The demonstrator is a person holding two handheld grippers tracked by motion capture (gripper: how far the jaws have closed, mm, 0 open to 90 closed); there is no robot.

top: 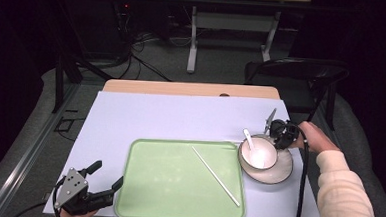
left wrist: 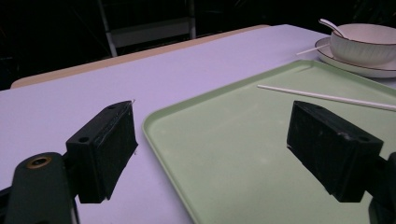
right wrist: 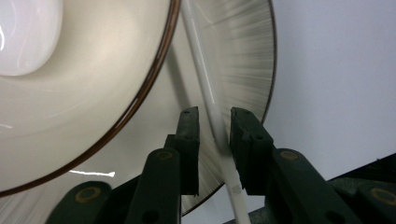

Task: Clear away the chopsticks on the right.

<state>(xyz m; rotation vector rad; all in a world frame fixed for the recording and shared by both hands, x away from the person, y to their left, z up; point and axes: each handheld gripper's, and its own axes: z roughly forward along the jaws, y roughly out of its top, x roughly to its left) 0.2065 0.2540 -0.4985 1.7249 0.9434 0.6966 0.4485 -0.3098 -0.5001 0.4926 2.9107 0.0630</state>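
Over on the left we are seeing the left gripper (top: pixel 106 179) sitting low at the near corner of the table (top: pixel 131 110), its jaws standing wide apart with nothing between them; in the left gripper view they are straddling the near left corner of the pale green tray (left wrist: pixel 224 154), one jaw over the lilac table cover, the other over the tray. Moving across, we are finding one white chopstick (top: pixel 216 176) lying loose and slantwise on the tray, running from mid-tray down toward its near right corner. Just past the tray's right edge, a white ribbed bowl (top: pixel 257 153) with a dark rim is sitting on a matching plate (top: pixel 277 174), and a white spoon (top: pixel 250 140) is resting in the bowl with its handle leaning up over the far-left rim. Now to the right side: the right gripper (right wrist: pixel 215 135) is coming in over the plate's rim beside the bowl, and its jaws are drawn in narrow around a second white chopstick (right wrist: pixel 201 70) that is lying across the plate, tucked along the bowl's outer wall. The stick is running right between the two pads; we cannot tell whether both are truly pressing on it.
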